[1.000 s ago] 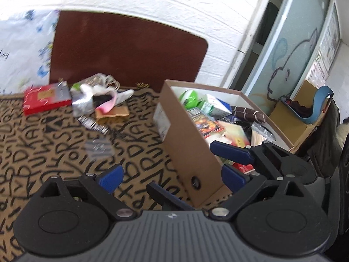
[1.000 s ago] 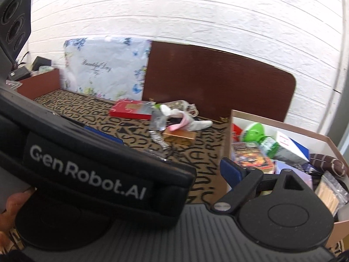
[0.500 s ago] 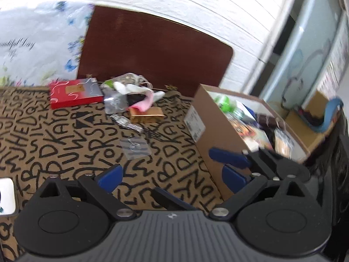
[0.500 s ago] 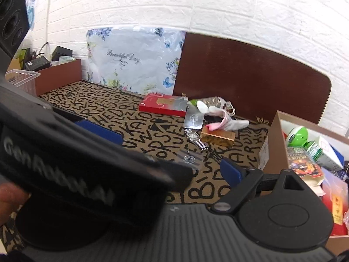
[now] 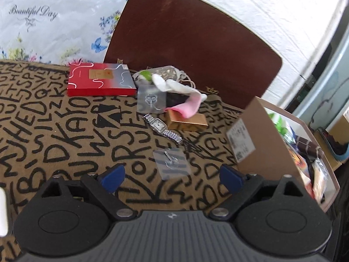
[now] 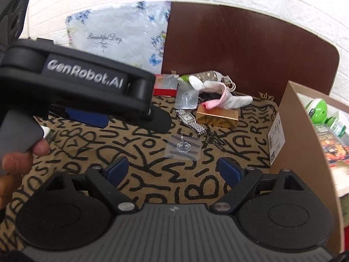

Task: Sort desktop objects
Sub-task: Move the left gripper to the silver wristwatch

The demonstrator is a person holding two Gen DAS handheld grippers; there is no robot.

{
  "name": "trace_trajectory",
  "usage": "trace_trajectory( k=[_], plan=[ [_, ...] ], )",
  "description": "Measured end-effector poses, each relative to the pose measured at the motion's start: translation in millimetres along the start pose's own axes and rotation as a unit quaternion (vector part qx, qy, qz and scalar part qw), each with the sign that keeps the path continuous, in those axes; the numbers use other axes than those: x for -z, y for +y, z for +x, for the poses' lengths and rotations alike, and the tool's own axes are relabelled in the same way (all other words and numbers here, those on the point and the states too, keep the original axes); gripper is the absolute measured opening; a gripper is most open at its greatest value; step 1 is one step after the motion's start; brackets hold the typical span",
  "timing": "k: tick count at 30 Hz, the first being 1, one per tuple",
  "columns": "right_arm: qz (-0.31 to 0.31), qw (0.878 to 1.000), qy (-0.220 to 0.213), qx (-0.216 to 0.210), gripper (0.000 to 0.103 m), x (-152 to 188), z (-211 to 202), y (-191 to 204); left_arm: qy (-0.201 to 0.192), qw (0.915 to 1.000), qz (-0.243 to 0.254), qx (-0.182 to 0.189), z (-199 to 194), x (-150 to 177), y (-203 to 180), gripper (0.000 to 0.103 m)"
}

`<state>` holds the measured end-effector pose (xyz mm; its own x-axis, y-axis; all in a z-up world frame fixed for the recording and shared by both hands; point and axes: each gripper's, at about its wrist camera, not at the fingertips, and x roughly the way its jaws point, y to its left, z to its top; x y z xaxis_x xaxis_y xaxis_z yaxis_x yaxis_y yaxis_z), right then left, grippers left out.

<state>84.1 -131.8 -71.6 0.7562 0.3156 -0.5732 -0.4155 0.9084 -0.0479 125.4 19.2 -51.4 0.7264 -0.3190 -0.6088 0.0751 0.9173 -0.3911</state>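
A clear packet (image 5: 172, 161) with a small hook lies on the letter-print cloth just beyond my left gripper (image 5: 172, 176). Its jaws are wide and closing, with nothing between the pads. Past the packet lie a silver watch (image 5: 162, 128), a gold box (image 5: 187, 122), a second clear packet (image 5: 151, 99), a white-pink sock (image 5: 181, 93) and a red box (image 5: 100, 79). My right gripper (image 6: 172, 171) faces the same clear packet (image 6: 183, 147), jaws wide, closing and empty. An open cardboard box (image 5: 261, 144) with sorted items stands at the right.
A brown board (image 5: 196, 39) and a floral bag (image 5: 54, 17) lean on the white brick wall. In the right wrist view the left gripper's body (image 6: 76, 80) and a hand (image 6: 13, 161) fill the left side. The cardboard box wall (image 6: 290, 131) stands close on the right.
Both grippers have moved left and down toward the loose items. The cardboard box has slid to the right edge of both views, and the clear packet now lies just ahead of both.
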Motion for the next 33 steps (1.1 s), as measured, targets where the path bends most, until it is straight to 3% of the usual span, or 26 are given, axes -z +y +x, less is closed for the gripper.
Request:
trace_trajectory(
  k=[3,7,11,27,33],
  plan=[
    [0.007,1.0,0.007,0.001,0.075,-1,16,-5,0.007,1.0,-0.005,-0.002,18,-7,4,0.089],
    [0.018,1.0,0.018,0.003,0.07,-3,36,-10,0.025,0.9996,-0.013,-0.004,41,-15,7,0.073],
    [0.021,1.0,0.024,0.003,0.069,-4,53,-12,0.036,0.9993,-0.009,-0.005,64,-21,7,0.065],
    [0.017,1.0,0.019,0.004,0.067,-7,90,-17,0.048,0.9988,0.001,-0.013,120,-48,8,0.058],
    [0.01,1.0,0.02,0.011,0.06,-9,93,-19,0.047,0.9984,0.02,-0.026,128,-55,6,0.041]
  ],
)
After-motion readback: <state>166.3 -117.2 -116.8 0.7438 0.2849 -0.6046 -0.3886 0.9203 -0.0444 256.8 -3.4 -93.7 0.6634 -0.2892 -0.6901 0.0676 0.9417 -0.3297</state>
